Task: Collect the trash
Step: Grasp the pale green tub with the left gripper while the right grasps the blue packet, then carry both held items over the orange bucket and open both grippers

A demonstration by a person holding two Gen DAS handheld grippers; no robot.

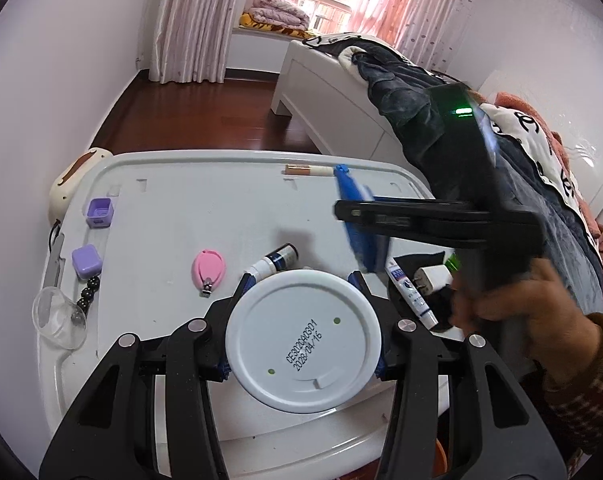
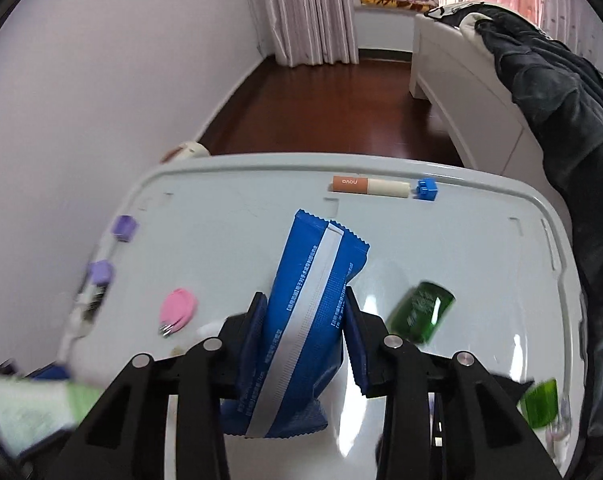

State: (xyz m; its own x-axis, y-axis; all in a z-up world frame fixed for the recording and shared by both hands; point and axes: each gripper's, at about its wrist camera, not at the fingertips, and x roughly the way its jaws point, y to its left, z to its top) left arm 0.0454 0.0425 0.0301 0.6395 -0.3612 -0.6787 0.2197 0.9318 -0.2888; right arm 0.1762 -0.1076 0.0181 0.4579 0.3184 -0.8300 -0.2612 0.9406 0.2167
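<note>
My left gripper [image 1: 301,280] is shut on a white round container [image 1: 303,340], whose flat printed end faces the camera; the blue pads press on its two sides. My right gripper [image 2: 303,300] is shut on a blue snack wrapper [image 2: 317,264] with a silver seam, which stands lifted above the white table top [image 2: 221,208]. In the left wrist view the right gripper [image 1: 343,210] reaches in from the right with the wrapper [image 1: 361,248] hanging from it, and a hand in a plaid sleeve [image 1: 513,308] holds it.
On the table lie a pink nail clipper [image 1: 208,268], two purple boxes [image 1: 100,212], a clear cup [image 1: 57,316], a small bottle [image 1: 273,262], a toothpaste tube [image 1: 409,292], a white plug [image 1: 433,278], a lip balm [image 2: 367,186] and a green sachet [image 2: 419,312]. A bed [image 1: 321,92] stands beyond.
</note>
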